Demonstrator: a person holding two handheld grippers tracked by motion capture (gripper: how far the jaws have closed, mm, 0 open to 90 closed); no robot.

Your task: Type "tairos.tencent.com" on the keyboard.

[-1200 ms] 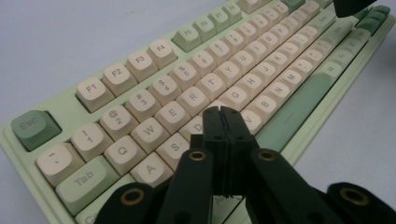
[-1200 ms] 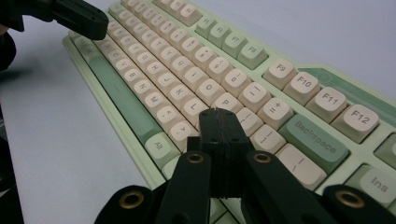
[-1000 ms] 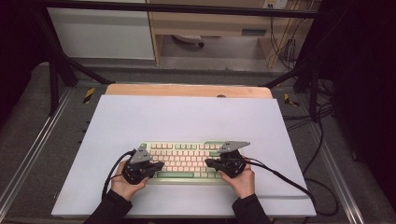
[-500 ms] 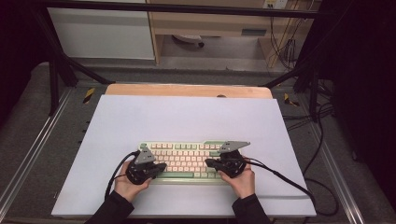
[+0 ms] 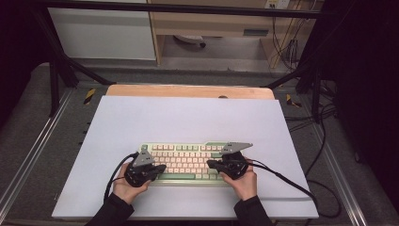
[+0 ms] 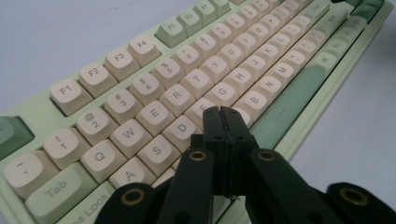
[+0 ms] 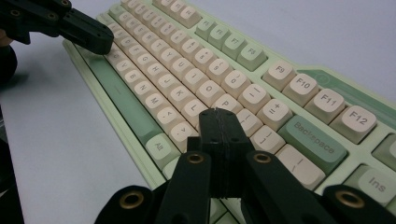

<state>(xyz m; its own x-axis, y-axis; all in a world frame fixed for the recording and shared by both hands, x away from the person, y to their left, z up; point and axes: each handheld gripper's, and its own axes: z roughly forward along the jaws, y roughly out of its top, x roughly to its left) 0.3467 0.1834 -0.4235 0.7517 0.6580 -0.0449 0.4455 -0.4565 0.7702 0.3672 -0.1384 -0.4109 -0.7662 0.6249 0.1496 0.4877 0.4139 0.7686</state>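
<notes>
A pale green keyboard (image 5: 188, 162) with cream keys lies near the front of the white tabletop (image 5: 188, 117). My left gripper (image 5: 161, 168) is shut and empty, its tips low over the left letter keys. In the left gripper view the closed left gripper (image 6: 223, 114) sits just above the keyboard (image 6: 196, 84) around F and C. My right gripper (image 5: 210, 164) is shut too, over the right letter keys. Its own view puts the right gripper (image 7: 219, 115) beside P and the punctuation keys of the keyboard (image 7: 196, 79). The left gripper (image 7: 100, 42) shows far off there.
A wooden strip (image 5: 188, 91) runs along the table's back edge. Black cables (image 5: 287, 181) trail off to the right from the right gripper. Metal frame rails (image 5: 28, 155) flank the table. Wide bare white surface lies behind the keyboard.
The left gripper has edged slightly toward the keyboard's near side. The right gripper and the keyboard have stayed put.
</notes>
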